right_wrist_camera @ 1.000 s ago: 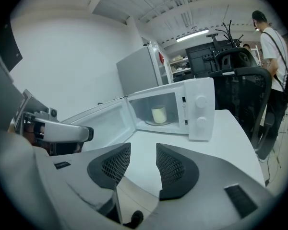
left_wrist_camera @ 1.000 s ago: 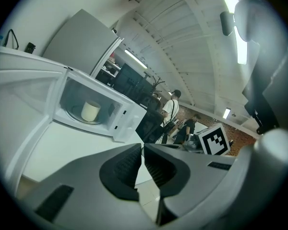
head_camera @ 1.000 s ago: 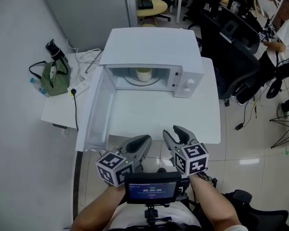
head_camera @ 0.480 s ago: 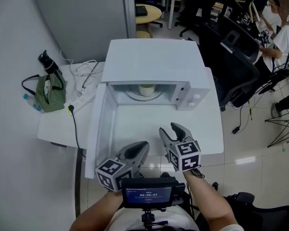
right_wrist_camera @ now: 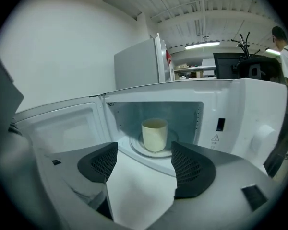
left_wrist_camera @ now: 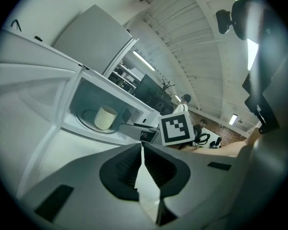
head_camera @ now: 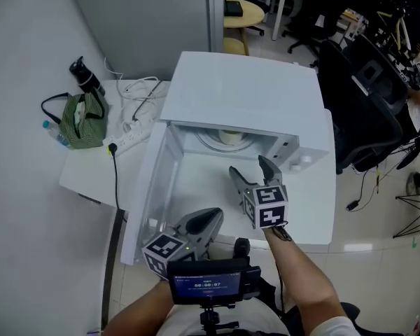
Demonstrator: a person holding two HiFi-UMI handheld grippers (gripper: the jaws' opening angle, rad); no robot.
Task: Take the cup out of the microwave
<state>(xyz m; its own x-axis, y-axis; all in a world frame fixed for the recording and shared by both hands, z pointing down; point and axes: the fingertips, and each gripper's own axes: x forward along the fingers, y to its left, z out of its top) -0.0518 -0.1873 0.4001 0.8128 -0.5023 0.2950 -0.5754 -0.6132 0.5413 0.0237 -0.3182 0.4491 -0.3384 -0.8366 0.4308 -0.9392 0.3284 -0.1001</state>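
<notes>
Two tools I run: right tool, jaws just been spreading, nothing between, facing cream cup in open microwave; left tool pressed together.

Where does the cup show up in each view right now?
Head view: cup just above centre, inside the microwave.
Left gripper view: cup left of centre.
Right gripper view: cup at centre.
Shared landmark: the turntable under it.
</notes>
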